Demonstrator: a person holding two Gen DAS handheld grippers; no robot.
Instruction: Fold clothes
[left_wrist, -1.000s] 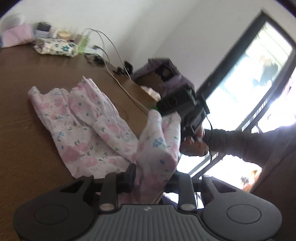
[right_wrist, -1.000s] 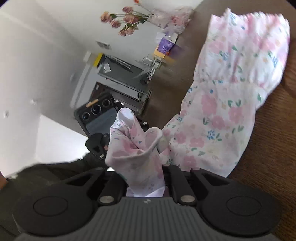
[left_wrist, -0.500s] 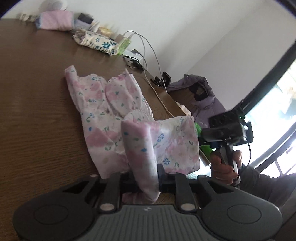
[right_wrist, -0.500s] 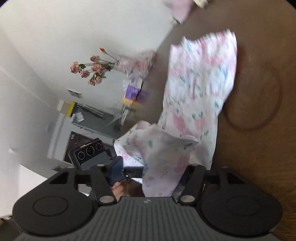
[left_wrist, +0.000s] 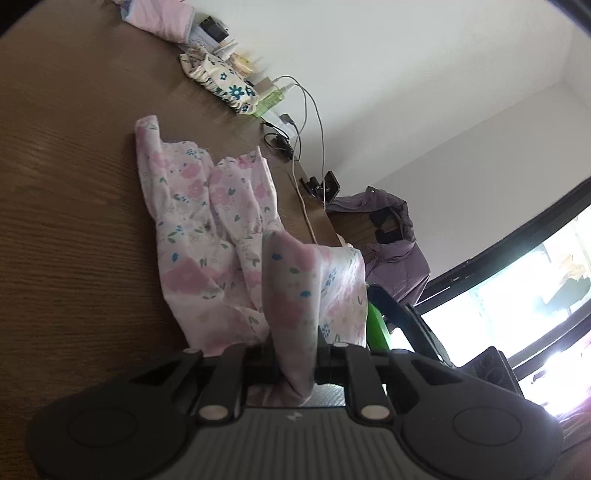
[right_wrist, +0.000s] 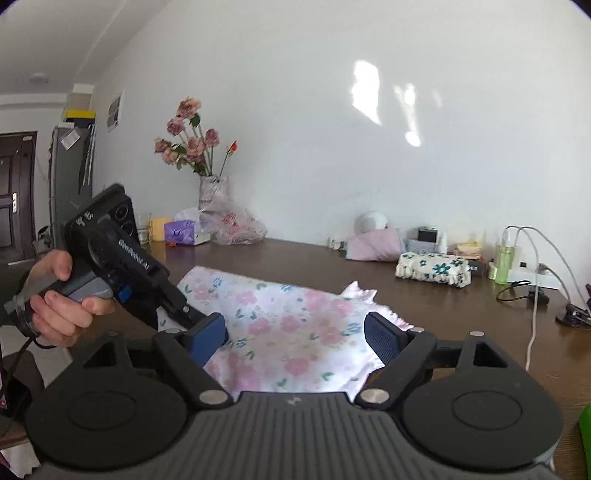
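The white, pink-flowered cotton garment (right_wrist: 295, 328), spread near the counter's (left_wrist: 74, 221) front edge, had just been released by the wide-open right gripper (right_wrist: 295, 334) but was kept pinched in the left gripper's (left_wrist: 295, 354) nearly closed jaws, so one fold seemed laid.

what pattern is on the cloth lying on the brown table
The thin white garment has pink flowers with small blue and green sprigs, clearest in the right wrist view.

The garment (left_wrist: 207, 236), a thin white cloth with pink flowers and small blue and green leaves, lies crumpled on the brown wooden table (left_wrist: 66, 206), its far end flat and wrinkled, while its near edge is bunched and lifted up from the table surface.
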